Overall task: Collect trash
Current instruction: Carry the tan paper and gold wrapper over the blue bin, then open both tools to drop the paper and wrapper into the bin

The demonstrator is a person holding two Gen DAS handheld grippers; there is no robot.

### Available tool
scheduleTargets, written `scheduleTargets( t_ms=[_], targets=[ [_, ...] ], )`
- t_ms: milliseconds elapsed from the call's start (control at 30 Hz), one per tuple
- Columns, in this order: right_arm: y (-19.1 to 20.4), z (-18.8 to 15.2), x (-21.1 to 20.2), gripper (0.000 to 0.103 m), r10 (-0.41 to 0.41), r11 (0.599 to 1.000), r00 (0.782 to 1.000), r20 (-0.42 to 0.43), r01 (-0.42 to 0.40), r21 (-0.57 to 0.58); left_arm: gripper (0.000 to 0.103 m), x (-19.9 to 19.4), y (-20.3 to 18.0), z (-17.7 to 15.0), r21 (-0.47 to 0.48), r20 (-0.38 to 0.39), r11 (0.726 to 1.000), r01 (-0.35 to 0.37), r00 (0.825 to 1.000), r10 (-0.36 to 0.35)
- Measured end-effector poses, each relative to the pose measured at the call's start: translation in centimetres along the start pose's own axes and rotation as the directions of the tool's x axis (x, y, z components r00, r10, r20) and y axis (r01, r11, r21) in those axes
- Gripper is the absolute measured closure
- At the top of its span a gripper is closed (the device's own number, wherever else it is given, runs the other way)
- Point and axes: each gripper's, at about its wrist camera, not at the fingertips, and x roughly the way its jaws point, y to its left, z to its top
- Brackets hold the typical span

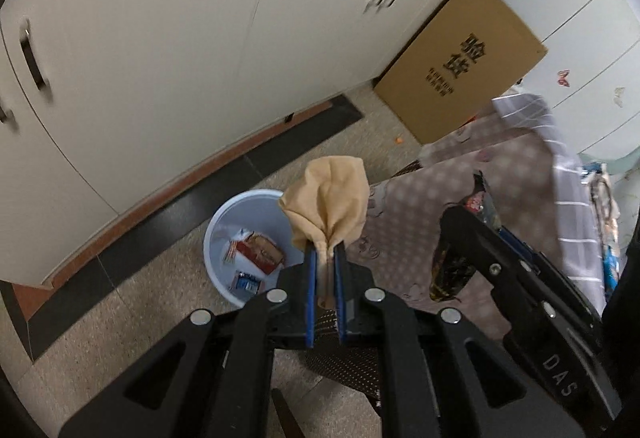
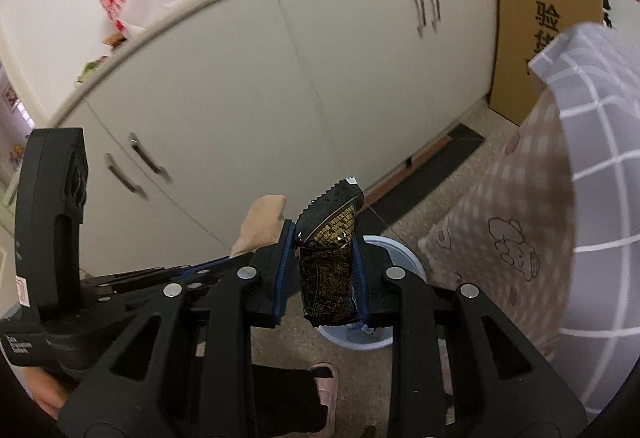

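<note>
White cabinet (image 1: pixel 160 58) fills the background in both views, floor (image 1: pixel 132 318) below it. Cardboard box (image 1: pixel 460 58) leans upright at the cabinet's end. Checked and cartoon-print bedding (image 1: pixel 460 206) hangs at the right, its lower edge reaching the floor near the bin.

Pale blue bin (image 1: pixel 218 238) stands on the floor just in front of the cabinet's dark base strip, beside the bedding. Inside it: a brown-red carton and small printed packets, labels too small to read. In the right wrist view the bin (image 2: pixel 412 262) is mostly hidden behind the gripper; only rim arcs show.

Left gripper (image 1: pixel 325 250): jaws nearly closed, pinching a crumpled tan wad of paper or cloth (image 1: pixel 328 198), can't tell which. The wad bunches out above the fingertips and a strip runs down between the blue pads. It sits over the bin's right rim as seen from the left wrist. Same wad (image 2: pixel 262 224) pokes out at left in the right wrist view, partly hidden.

Right gripper (image 2: pixel 322 234): jaws narrowly apart, clamped on a black snack wrapper (image 2: pixel 326 266) with gold print, held upright, serrated top edge above the fingertips, torn bottom below the pads. The print is unreadable. It hangs in front of the bin. From the left wrist the wrapper (image 1: pixel 448 266) is half covered by the right gripper's body.

Pink slipper (image 2: pixel 326 390) on the floor at the bottom, partly cut off by gripper frame.
</note>
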Motion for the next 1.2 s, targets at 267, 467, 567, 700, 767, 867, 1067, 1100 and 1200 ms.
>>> scheduleTargets(
  t_ms=[267, 467, 567, 700, 767, 867, 1067, 1100, 1200],
  targets=[
    [-1.2, -0.1, 1.4, 0.077, -0.1, 0.995, 0.994, 0.034, 0.1, 0.006, 0.074, 3.5, 0.6, 1.4, -0.041, -0.036, 0.999, 0.009, 0.999, -0.01],
    [-1.7, -0.2, 1.8, 0.077, -0.111, 0.994, 0.993, 0.034, 0.11, 0.019, 0.038, 3.2, 0.3, 2.0, -0.069, -0.001, 0.997, -0.026, 1.0, 0.026],
    [-1.7, -0.2, 1.9, 0.077, -0.101, 0.995, 0.994, 0.031, 0.1, 0.021, 0.038, 2.8, 0.4, 1.7, -0.051, 0.006, 0.997, -0.061, 0.998, 0.062],
    [-1.3, -0.3, 2.1, 0.077, -0.09, 0.996, 0.996, 0.024, 0.089, 0.024, 0.038, 2.0, 1.0, 1.3, -0.06, 0.022, 0.994, -0.092, 0.995, 0.094],
    [-1.1, -0.4, 2.1, 0.077, -0.083, 0.996, 0.996, 0.02, 0.082, 0.022, 0.038, 1.4, 1.0, 1.2, -0.049, 0.049, 0.99, -0.129, 0.99, 0.131],
    [-0.8, -0.5, 2.2, 0.077, -0.078, 0.997, 0.997, 0.017, 0.078, 0.018, 0.038, 0.9, 0.8, 1.3, -0.042, 0.066, 0.989, -0.143, 0.987, 0.146],
    [-0.4, 0.0, 2.3, 0.077, -0.071, 0.997, 0.997, 0.028, 0.07, 0.026, 0.036, -0.6, 0.9, 1.3, -0.021, 0.127, 0.975, -0.22, 0.967, 0.221],
    [-0.4, 0.2, 2.4, 0.077, -0.064, 0.998, 0.998, 0.029, 0.063, 0.031, 0.036, -0.8, 1.1, 1.4, -0.024, 0.133, 0.973, -0.229, 0.964, 0.23],
    [-0.2, 0.6, 2.5, 0.077, -0.051, 0.998, 0.998, 0.04, 0.049, 0.041, 0.036, -1.4, 1.8, 1.5, -0.046, 0.146, 0.968, -0.248, 0.957, 0.252]
  ],
)
